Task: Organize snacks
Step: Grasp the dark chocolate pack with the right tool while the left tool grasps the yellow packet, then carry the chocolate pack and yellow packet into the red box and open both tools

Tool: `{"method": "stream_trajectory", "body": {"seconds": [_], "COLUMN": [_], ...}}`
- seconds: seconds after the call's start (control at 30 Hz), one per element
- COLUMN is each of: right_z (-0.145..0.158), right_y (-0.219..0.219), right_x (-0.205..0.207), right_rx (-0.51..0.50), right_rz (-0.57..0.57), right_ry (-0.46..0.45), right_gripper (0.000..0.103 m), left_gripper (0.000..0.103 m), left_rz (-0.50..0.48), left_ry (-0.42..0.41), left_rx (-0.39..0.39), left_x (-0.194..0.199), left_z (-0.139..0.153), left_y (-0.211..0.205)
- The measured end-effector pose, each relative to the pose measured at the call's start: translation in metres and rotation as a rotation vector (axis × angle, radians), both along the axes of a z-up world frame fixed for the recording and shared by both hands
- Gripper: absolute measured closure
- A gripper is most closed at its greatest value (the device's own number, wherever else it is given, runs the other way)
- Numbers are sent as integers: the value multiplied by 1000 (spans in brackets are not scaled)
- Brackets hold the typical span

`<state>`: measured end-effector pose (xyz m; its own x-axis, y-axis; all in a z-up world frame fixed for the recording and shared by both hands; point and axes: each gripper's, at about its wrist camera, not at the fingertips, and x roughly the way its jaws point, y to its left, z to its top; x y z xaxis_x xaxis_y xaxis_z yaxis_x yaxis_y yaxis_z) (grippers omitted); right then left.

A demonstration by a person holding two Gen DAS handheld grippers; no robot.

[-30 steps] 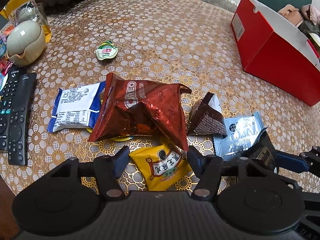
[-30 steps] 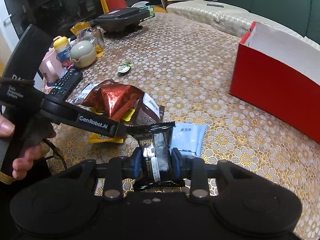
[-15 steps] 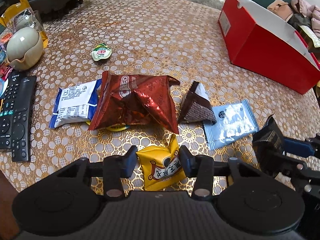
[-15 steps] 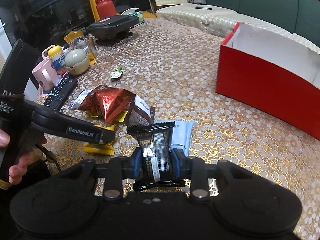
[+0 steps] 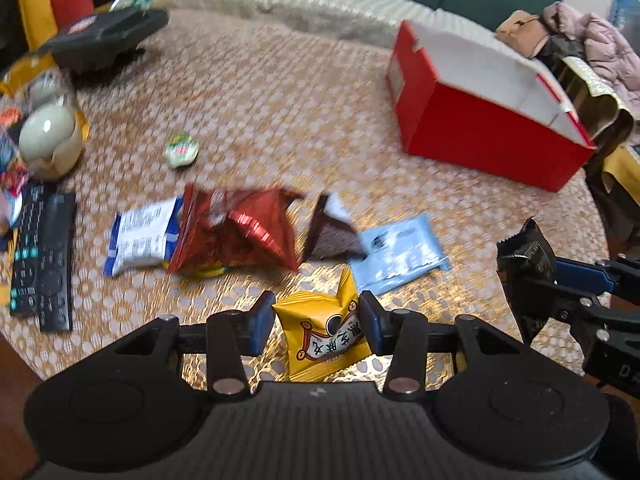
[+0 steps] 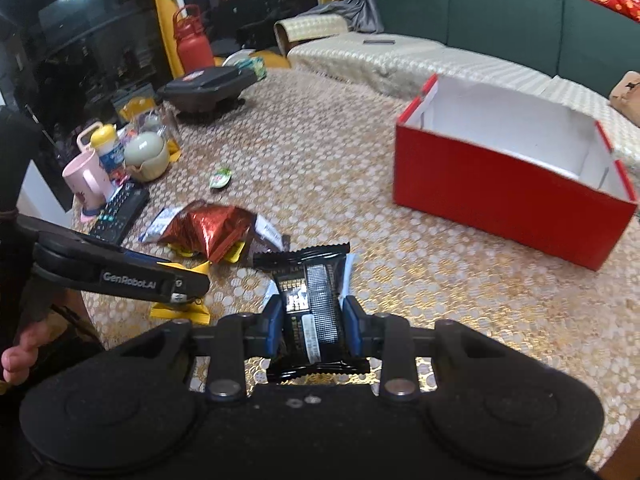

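Note:
My left gripper (image 5: 317,322) is shut on a yellow snack packet (image 5: 325,340) and holds it above the table. My right gripper (image 6: 313,322) is shut on a black snack packet (image 6: 310,308), also lifted; that packet shows at the right in the left wrist view (image 5: 526,276). An open red box (image 6: 512,184) with a white inside stands ahead to the right (image 5: 484,120). On the table lie a red foil bag (image 5: 236,232), a blue-white packet (image 5: 140,236), a brown triangular packet (image 5: 328,232), a light blue packet (image 5: 400,256) and a small green-white cup (image 5: 182,154).
A remote control (image 5: 44,264), a pale teapot (image 5: 48,140), a pink mug (image 6: 86,184) and a black appliance (image 6: 208,88) crowd the table's left side. A green sofa (image 6: 500,12) stands behind. The table edge (image 5: 600,264) is near on the right.
Both grippers have lifted and pulled back with their packets. The left one closed on the yellow packet and raised it off the table; the red box now sits nearer the view's middle.

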<state>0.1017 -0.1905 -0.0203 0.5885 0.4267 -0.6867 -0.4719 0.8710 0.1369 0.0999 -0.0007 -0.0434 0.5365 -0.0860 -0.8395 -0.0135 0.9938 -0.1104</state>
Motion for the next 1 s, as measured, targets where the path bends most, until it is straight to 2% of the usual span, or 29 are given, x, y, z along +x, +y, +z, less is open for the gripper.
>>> {"method": "stream_trajectory", "body": {"seconds": [0.2,0.57,0.8,1.0], "right_z": [24,67,78,78], "right_y": [-20,-58,-84,-103], "right_x": [4,48,94,133], "right_rx": [-10,-46,-75,-121], "right_rz": [-62,-163,-234,-282], "right_ry": [-68,-182,-201,-208], "right_gripper": [72,72,72,72], "left_gripper": [59,58,58,58], "left_rz": [-63,-186,-253,-268], "left_ry": [-90,-236,-259,-235], "left_rx": [33,80,75,40], "left_x": [9,66,115,159], "left_z": [37,95,109,103], "left_y": [-23,-80,-113,-133]}}
